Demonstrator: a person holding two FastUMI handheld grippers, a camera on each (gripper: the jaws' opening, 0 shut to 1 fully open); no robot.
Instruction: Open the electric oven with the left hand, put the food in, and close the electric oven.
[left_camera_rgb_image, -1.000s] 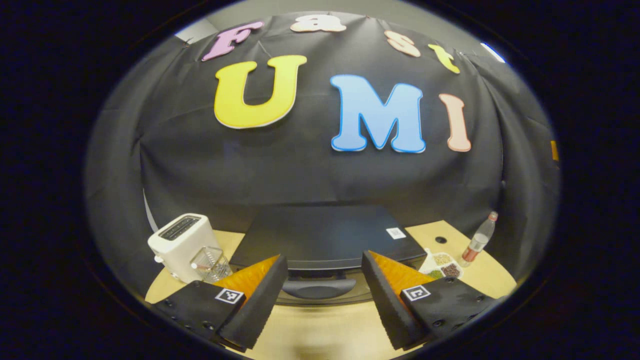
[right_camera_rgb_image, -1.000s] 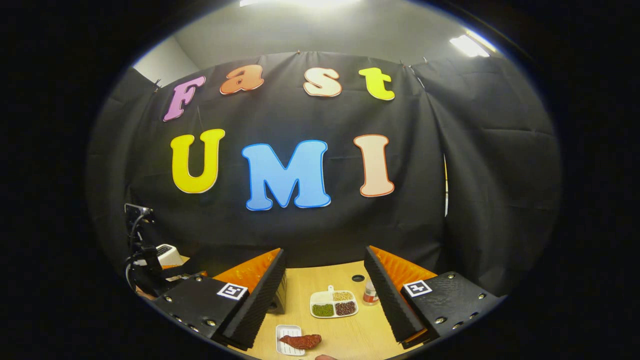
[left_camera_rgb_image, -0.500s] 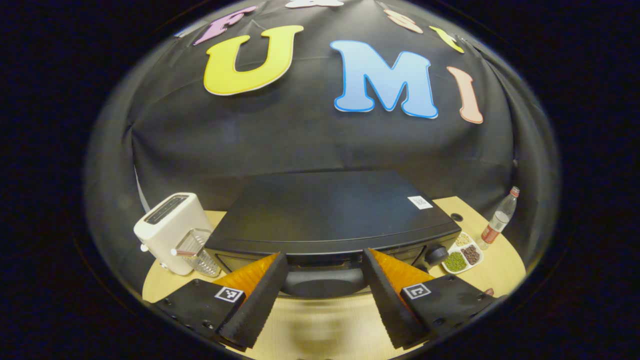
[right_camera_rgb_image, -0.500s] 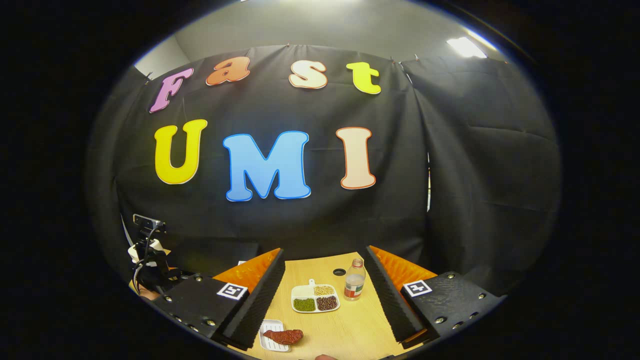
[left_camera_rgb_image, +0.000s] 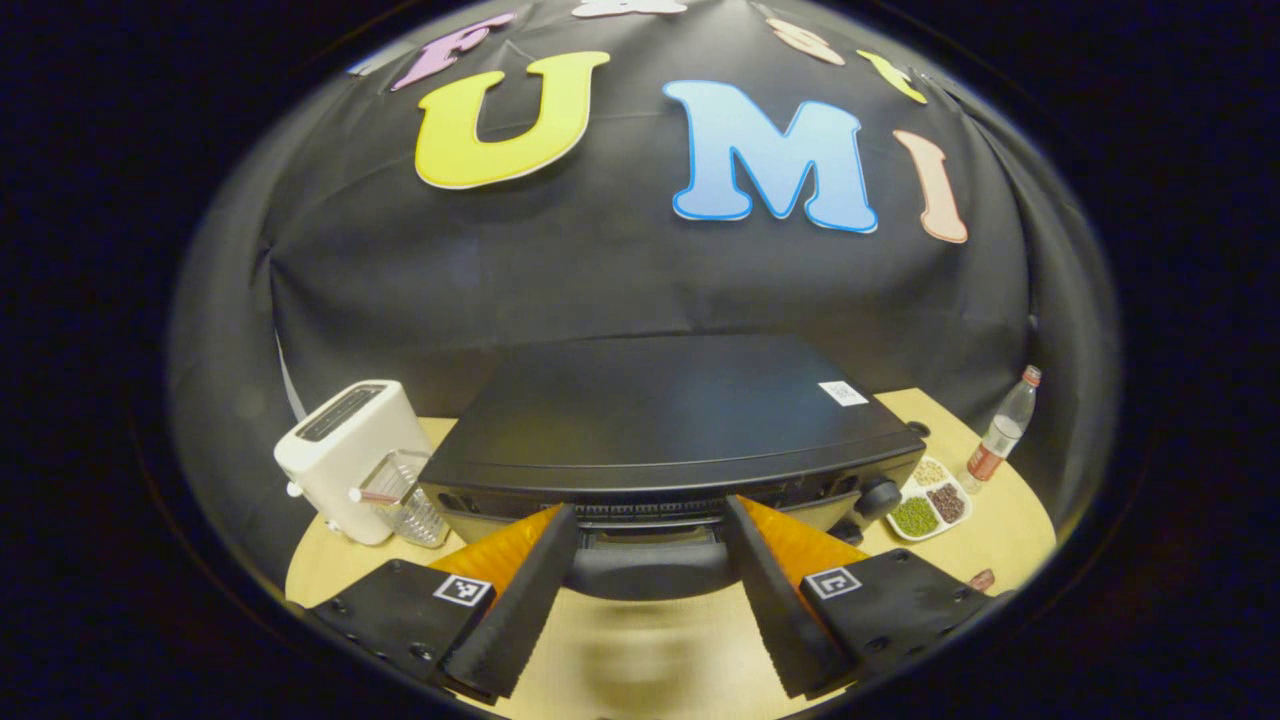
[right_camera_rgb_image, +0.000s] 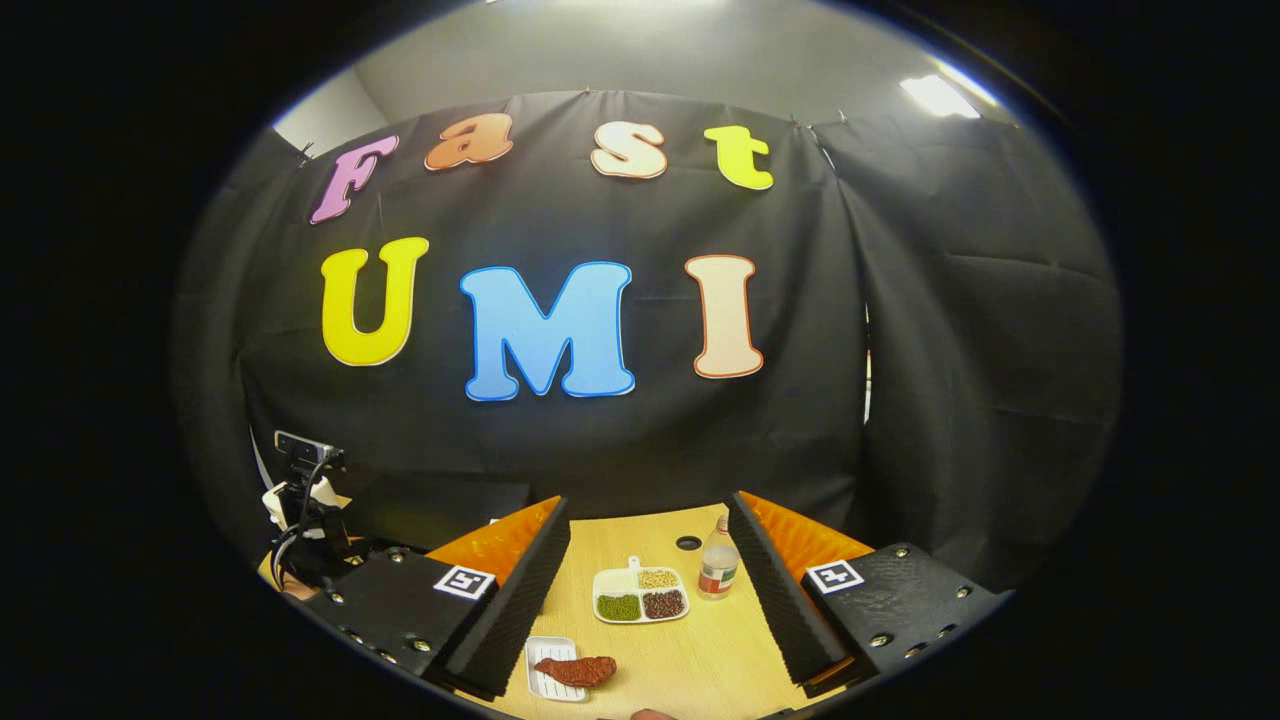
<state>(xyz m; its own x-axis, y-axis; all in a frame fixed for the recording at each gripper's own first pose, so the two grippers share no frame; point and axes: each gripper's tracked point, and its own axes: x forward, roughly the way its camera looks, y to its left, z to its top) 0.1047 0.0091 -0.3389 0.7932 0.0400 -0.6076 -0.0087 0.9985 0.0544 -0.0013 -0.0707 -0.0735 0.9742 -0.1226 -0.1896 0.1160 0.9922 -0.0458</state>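
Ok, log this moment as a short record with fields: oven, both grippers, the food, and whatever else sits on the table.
oven: black electric oven, door seems shut
door handle: lies between the left gripper fingers, jaws open
right gripper: open, holds nothing, above the table
food: reddish-brown piece on a small white tray
other items: white toaster, clear cup, divided dish of beans, bottle

No text can be read: the white sticker (left_camera_rgb_image: 842, 393) on the electric oven (left_camera_rgb_image: 660, 420) and the bottle (left_camera_rgb_image: 1000, 438) label are too small to make out.
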